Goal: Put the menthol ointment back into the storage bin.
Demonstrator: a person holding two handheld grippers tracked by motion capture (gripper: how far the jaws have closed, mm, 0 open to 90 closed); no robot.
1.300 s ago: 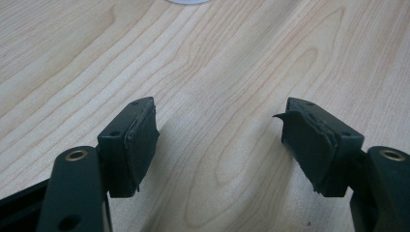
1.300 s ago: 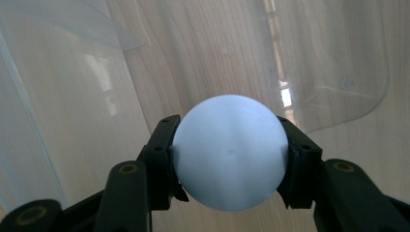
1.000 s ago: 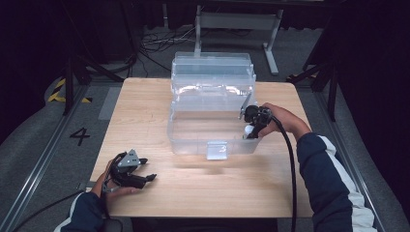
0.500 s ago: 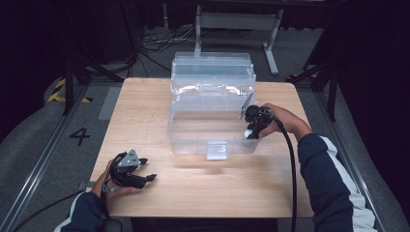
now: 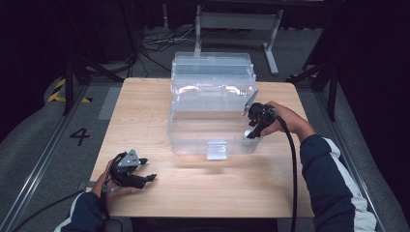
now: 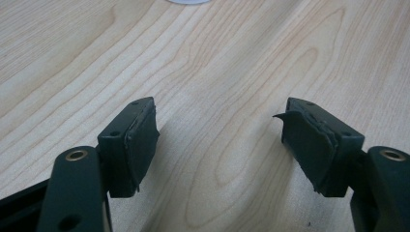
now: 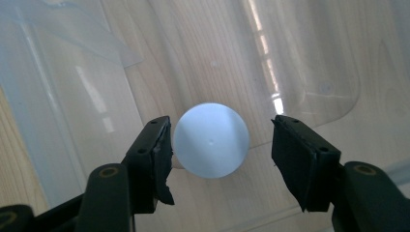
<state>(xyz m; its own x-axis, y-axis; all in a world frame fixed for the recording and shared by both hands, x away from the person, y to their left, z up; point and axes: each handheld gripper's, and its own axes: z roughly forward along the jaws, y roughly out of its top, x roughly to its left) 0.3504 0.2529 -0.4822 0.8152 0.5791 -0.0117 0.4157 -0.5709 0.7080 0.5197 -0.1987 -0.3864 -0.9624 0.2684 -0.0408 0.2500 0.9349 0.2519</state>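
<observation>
- Right now the right gripper [image 5: 252, 134] is reaching down into the clear plastic bin [image 5: 193, 140] at its near right corner, and its jaws have just been opening around a white ball [image 7: 211, 140].
- Seen from the right gripper view, the ball is sitting between the two pads: it is touching or nearly touching the left pad, while a clear gap is showing at the right pad, so the jaws are spreading off it rather than pinching it.
- That ball appears to be resting on the bin's floor, just inside the front wall; the bin's lid [image 5: 212, 65] is standing open at the far side.
- Meanwhile the left gripper [image 5: 140, 174] is idling on the worktop [image 5: 145, 106] near the front left edge, well apart from the bin, its jaws spread with bare wood between them [image 6: 217, 145].
- As for risk, the ball is round and light, so I judge it could be rolling away once freed, most likely if the left pad is dragging on it as the gripper lifts.
- Withdrawing at a slant could also be knocking a jaw against the bin's front wall or rim and nudging the bin across the worktop.
- Pulling straight up, with both pads clear of the ball, would be avoiding both.
</observation>
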